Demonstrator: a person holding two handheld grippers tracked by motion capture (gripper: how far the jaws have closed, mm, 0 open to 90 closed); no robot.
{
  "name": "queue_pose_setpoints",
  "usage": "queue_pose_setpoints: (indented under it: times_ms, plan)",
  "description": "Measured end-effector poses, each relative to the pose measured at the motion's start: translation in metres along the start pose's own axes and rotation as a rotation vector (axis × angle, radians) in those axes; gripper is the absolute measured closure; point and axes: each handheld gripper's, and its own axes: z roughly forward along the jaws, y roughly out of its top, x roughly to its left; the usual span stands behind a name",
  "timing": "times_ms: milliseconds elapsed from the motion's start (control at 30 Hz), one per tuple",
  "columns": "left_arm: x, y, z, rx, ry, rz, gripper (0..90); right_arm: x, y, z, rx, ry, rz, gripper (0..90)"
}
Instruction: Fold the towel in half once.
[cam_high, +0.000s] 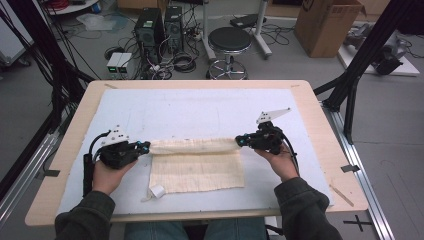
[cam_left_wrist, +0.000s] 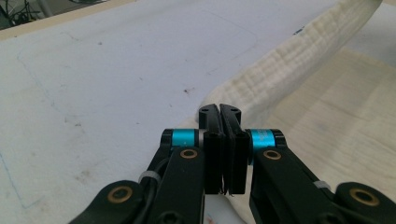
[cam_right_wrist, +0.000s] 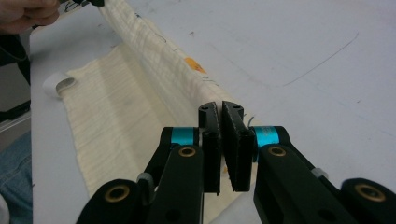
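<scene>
Cream cloth (cam_high: 196, 170) lying on white mat (cam_high: 200, 107), far edge lifted. Left gripper (cam_high: 145, 147) pinching cloth's left corner, jaws squeezed together. Right gripper (cam_high: 240, 140) pinching right corner, probably just as tight. White tag (cam_high: 157, 191) sitting at cloth's near-left corner.

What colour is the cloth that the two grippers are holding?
The soft woven cloth is cream, a pale yellowish white, with a small orange spot. It shows best in the right gripper view.

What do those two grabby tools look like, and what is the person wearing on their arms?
Each gripper, left and right, is black, with two flat jaws, bright blue bands beside them and brass-coloured rivets on the linkages. A grey three-cornered plate tops the right gripper, a pale plate the left, and black cables trail off them. The sleeves are dark olive green.
</scene>
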Motion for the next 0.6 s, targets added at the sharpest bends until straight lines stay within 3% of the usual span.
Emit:
queue_pose_setpoints:
  times_ms: [600]
  plan:
    - [-0.024,-0.03,-0.016,0.017,-0.053,0.032,87.5,0.02,-0.029,0.0,0.032,0.023,-0.017,86.1]
